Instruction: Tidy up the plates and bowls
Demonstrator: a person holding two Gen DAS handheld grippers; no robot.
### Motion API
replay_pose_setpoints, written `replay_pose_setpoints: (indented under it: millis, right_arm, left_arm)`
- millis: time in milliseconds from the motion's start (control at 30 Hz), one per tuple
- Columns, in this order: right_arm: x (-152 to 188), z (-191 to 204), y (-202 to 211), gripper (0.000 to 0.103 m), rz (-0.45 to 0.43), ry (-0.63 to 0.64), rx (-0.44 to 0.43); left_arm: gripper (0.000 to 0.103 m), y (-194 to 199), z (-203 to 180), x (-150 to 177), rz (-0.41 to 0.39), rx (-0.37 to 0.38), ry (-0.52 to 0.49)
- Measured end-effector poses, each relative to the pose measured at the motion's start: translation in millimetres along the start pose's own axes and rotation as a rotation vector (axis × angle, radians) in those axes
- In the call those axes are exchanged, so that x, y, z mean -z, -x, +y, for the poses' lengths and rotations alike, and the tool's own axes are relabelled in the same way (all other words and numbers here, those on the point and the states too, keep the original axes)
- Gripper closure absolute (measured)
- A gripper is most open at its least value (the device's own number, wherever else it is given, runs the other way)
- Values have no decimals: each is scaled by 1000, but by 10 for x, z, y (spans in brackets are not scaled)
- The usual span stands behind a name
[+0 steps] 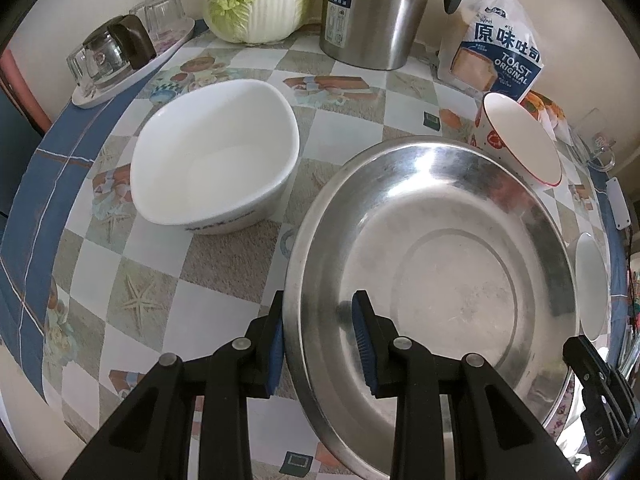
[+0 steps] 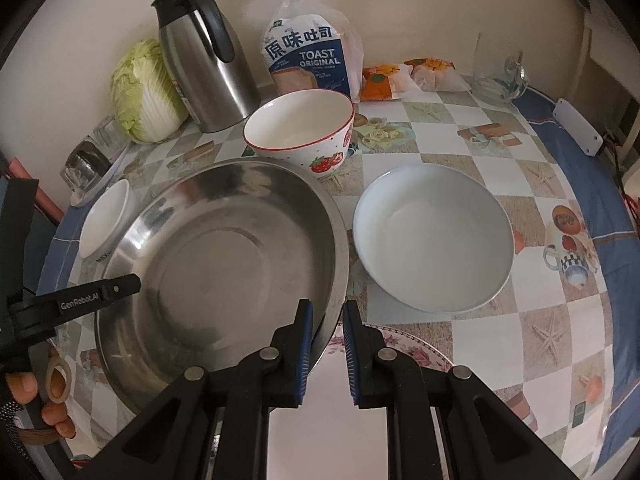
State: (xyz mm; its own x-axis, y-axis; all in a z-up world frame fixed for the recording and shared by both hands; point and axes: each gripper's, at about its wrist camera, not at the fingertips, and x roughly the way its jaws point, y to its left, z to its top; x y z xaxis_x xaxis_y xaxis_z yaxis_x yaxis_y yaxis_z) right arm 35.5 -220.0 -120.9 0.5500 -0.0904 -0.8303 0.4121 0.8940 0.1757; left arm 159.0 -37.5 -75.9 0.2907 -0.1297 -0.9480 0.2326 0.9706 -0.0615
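While both grippers clamp opposite edges of the steel basin (image 1: 436, 280), it sits tilted above the checked tablecloth (image 1: 224, 268). The left gripper (image 1: 320, 344) has one blue pad outside the rim and one inside, closed on the left edge. The right gripper (image 2: 326, 350) pinches the right edge, its fingers nearly together, over a floral plate (image 2: 404, 344) that lies beneath. A square white bowl (image 1: 212, 156) stands to the basin's left, a strawberry bowl (image 2: 300, 132) just behind it, and a shallow white plate (image 2: 434, 236) to its right. Along the wall stand a cabbage (image 2: 140, 92), a steel flask (image 2: 208, 68) and a bag of toast (image 2: 312, 60).
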Motion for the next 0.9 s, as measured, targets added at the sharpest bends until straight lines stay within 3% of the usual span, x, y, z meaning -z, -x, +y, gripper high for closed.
replay_pose_setpoints:
  millis: [433,900]
  right_arm:
    - [-2,49,-45,86,-29,21,16]
    - [-25,-45,14,87,-22,-16,10]
  left_arm:
    - [70,-17,-37,-16,-30,-9,-10]
    - [68,60,78,-3,-19,-9,54]
